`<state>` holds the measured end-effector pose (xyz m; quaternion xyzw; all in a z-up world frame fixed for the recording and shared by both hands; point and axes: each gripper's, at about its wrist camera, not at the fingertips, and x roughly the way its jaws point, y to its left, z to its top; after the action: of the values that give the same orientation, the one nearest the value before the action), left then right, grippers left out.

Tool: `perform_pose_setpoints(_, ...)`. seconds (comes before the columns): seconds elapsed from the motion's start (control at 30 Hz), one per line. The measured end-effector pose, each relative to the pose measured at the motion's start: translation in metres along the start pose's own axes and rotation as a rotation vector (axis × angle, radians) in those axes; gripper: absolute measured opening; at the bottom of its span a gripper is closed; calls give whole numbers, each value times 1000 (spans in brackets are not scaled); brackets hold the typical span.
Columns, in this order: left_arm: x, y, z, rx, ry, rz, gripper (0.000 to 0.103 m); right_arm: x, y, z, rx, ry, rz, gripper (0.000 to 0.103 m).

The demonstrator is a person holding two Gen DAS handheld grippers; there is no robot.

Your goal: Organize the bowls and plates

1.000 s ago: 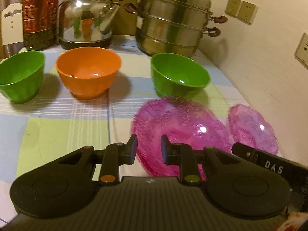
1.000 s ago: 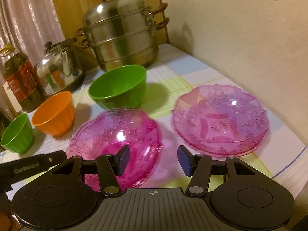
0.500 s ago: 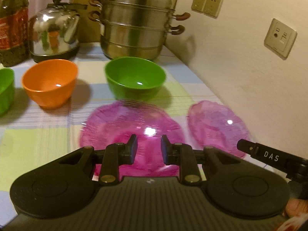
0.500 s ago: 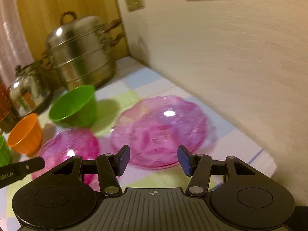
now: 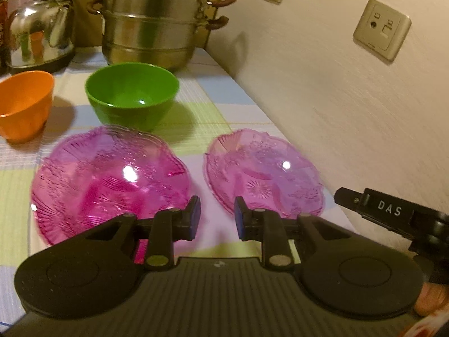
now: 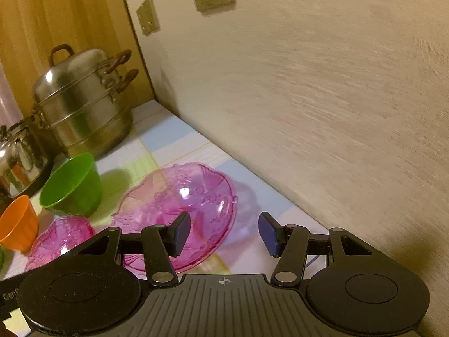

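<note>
Two pink glass plates lie side by side on the checked tablecloth (image 5: 202,112), rims near but apart, both empty. In the left wrist view the left pink plate (image 5: 109,179) sits at about eleven o'clock from the left gripper (image 5: 217,217) and the right pink plate (image 5: 263,174) at about one o'clock, nearest the cream wall (image 5: 336,98). Beyond the left plate stands a green bowl (image 5: 132,98), upright, mouth up, nothing inside but a glint of light; at ten o'clock an orange bowl (image 5: 23,104), also empty. Behind them at the back of the table stand a lidded steel steamer pot (image 5: 153,25) and a steel kettle (image 5: 39,36); their contents are hidden. Wall sockets (image 5: 381,29) are set in the wall.

The plates are round and lie flat, hollow side up, so no long axis can be told.

The left gripper's jaws stand a narrow gap apart, gripping nothing, over the cloth between the two plates. The right gripper (image 6: 224,233) has its jaws spread wider, empty, its left finger over the near rim of the right plate; contact cannot be told.
</note>
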<state>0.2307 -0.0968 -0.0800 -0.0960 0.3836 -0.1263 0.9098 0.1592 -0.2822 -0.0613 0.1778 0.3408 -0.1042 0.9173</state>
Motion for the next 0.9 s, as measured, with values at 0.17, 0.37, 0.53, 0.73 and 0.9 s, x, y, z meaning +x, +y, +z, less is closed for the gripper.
perform_pose_setpoints(0.17, 14, -5, -4, -36, 12, 3, 22, 10, -10, 3, 41, 34, 32, 55)
perform_pose_setpoints(0.37, 25, -5, -6, -73, 22, 2, 22, 23, -11, 4, 55, 45, 52, 55)
perform_pose_setpoints(0.53, 38, -7, -6, -89, 36, 5, 22, 33, -15, 5, 74, 54, 50, 55)
perform_pose_setpoints(0.73, 47, -9, -8, -98, 46, 19, 22, 49, -23, 2, 113, 86, 56, 52)
perform_pose_setpoints(0.9, 53, -8, -8, -123, 47, 28, 22, 59, -24, 2, 116, 114, 63, 40)
